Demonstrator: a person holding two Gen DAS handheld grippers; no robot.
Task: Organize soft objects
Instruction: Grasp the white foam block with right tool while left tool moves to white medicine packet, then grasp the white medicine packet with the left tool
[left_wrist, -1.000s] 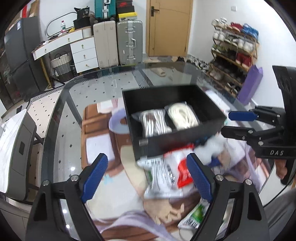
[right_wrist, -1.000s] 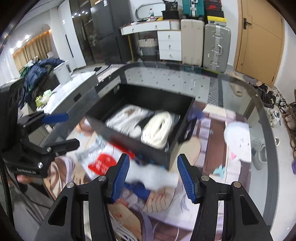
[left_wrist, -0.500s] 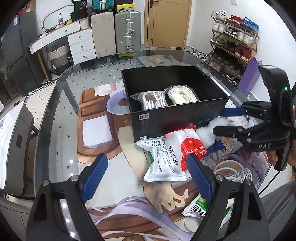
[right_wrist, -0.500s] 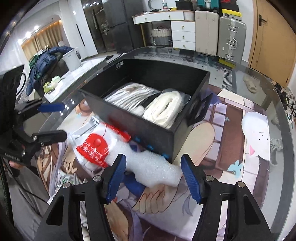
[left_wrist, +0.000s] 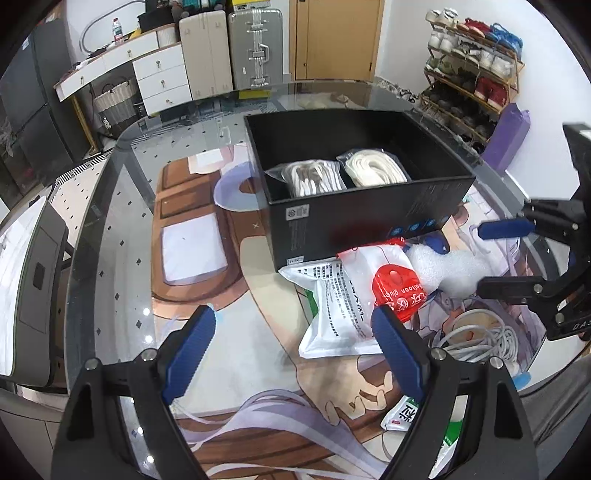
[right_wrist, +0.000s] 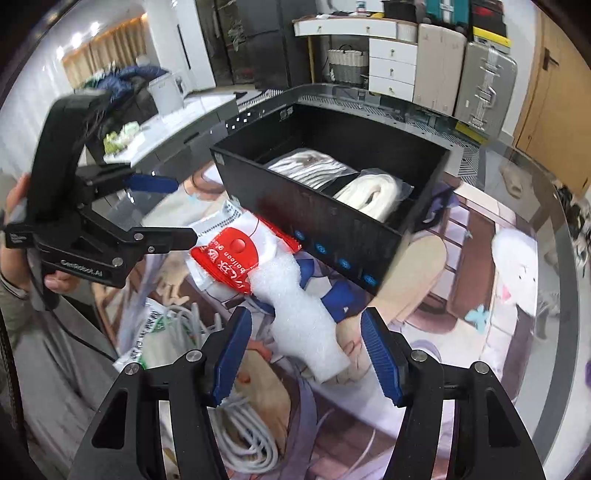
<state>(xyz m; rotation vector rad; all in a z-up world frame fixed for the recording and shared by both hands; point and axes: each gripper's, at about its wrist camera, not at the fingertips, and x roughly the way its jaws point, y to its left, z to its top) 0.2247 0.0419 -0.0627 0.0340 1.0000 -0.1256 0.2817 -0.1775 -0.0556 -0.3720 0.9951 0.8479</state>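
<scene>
A glass table (left_wrist: 110, 229) with a printed cartoon mat beneath the glass is filling both views. In the left wrist view, a black box (left_wrist: 369, 218) is sitting just past centre toward 1 o'clock, and two clear bags of pale coiled cord (left_wrist: 375, 168) are lying side by side inside it. The left gripper (left_wrist: 291, 350) is hovering with its blue-padded jaws spread wide, holding nothing; a white pouch with a red label (left_wrist: 369, 295) is lying on the table toward 3 o'clock of centre, touching the box's near wall. In the right wrist view, the right gripper (right_wrist: 306, 356) is also standing wide, its two fingers (right_wrist: 232, 354) flanking a white foam piece (right_wrist: 299, 317) without visibly pressing it. The foam is lying at centre, its far end overlapping the red-labelled pouch (right_wrist: 229, 254) at 10 o'clock. A loose bundle of white cable (right_wrist: 243, 439) is lying at 7 o'clock, partly behind the gripper. The box (right_wrist: 332, 218) is sitting at 12 o'clock, just beyond the foam. A hand (right_wrist: 14, 206) is gripping the left tool at 9 o'clock
</scene>
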